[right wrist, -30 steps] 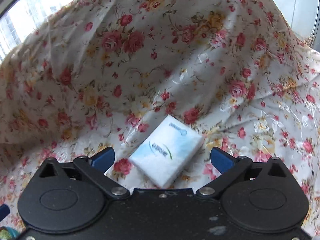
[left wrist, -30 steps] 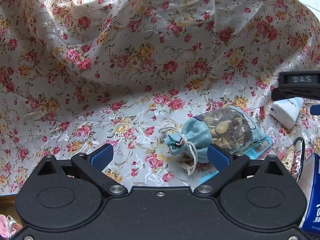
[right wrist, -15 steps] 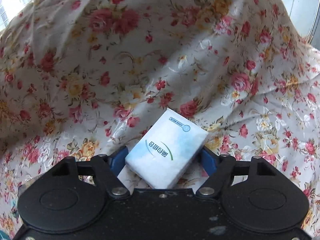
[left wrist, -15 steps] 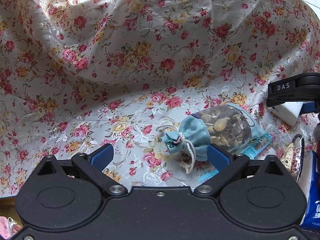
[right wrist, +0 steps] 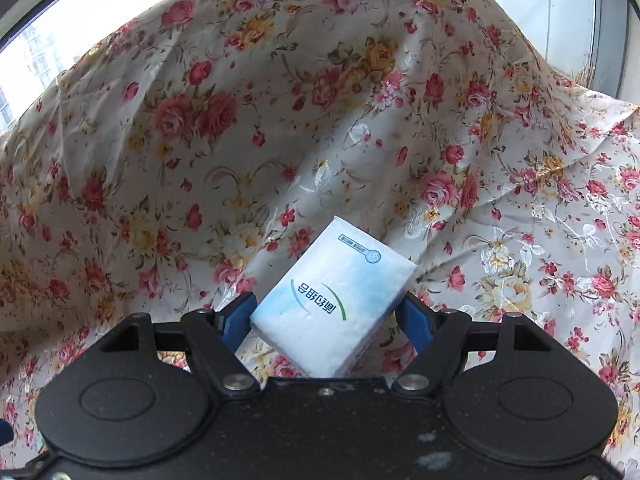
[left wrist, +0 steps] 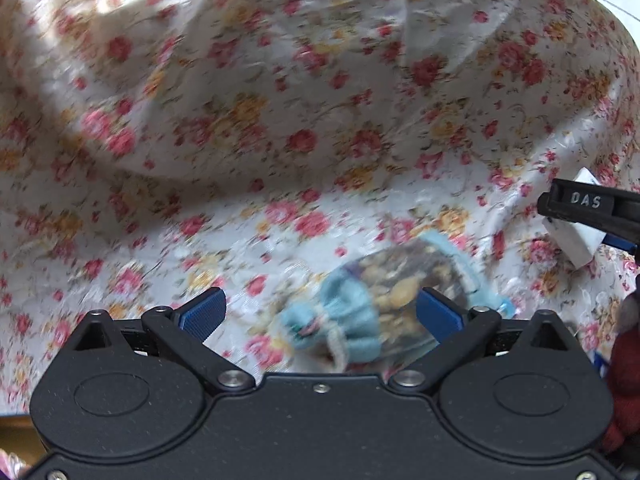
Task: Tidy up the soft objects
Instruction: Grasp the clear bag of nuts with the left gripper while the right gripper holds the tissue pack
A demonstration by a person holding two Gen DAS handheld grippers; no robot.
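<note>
right gripper point(right wrist: 326, 314) pinching a white-and-blue tissue pack point(right wrist: 334, 300) between both blue pads, lifting it tilted above the floral cloth point(right wrist: 280, 120). left gripper point(left wrist: 322, 312) hanging spread wide, gripping nothing, over a blue drawstring pouch point(left wrist: 352, 324) lying on the cloth, with the pack showing at three o'clock in the left wrist view.

Home: floral cloth point(right wrist: 360, 128), window point(right wrist: 100, 12)
</note>
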